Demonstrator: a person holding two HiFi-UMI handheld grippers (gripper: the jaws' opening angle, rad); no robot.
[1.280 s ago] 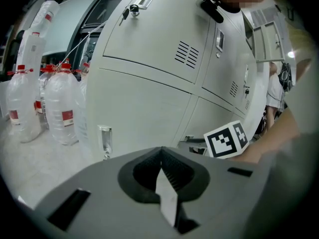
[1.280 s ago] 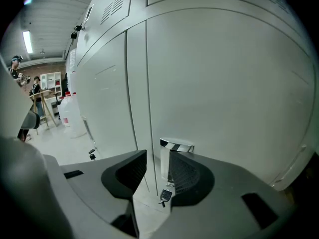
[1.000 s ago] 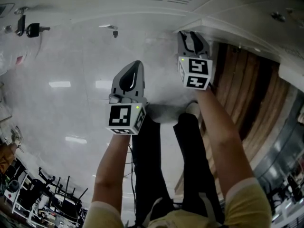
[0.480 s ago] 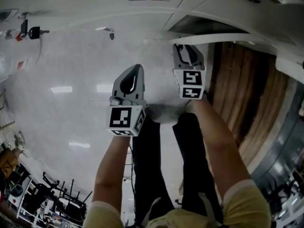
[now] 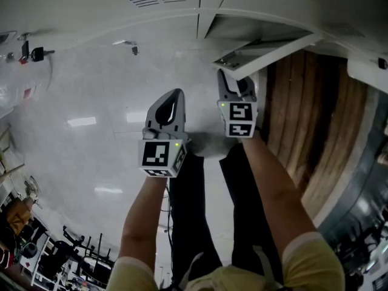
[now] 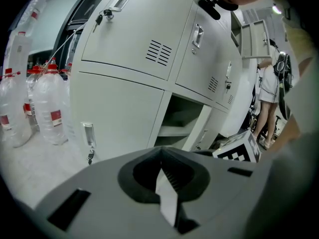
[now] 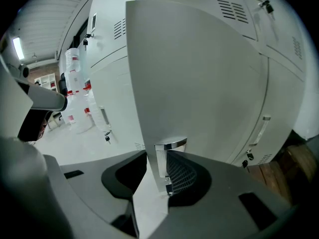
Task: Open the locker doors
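Right gripper view — right gripper clamped on chrome handle of ajar locker door, left gripper closed.

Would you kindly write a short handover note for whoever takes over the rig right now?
Right hand-held gripper: shut on the handle of a lower door, which stands partly open.
Left hand-held gripper: shut, empty, clear of the lockers.
Done: the held door is off its frame, and the compartment behind it shows open.
Left: swing that door fully open and let go. The neighbouring lower door and the upper doors are closed and need opening.
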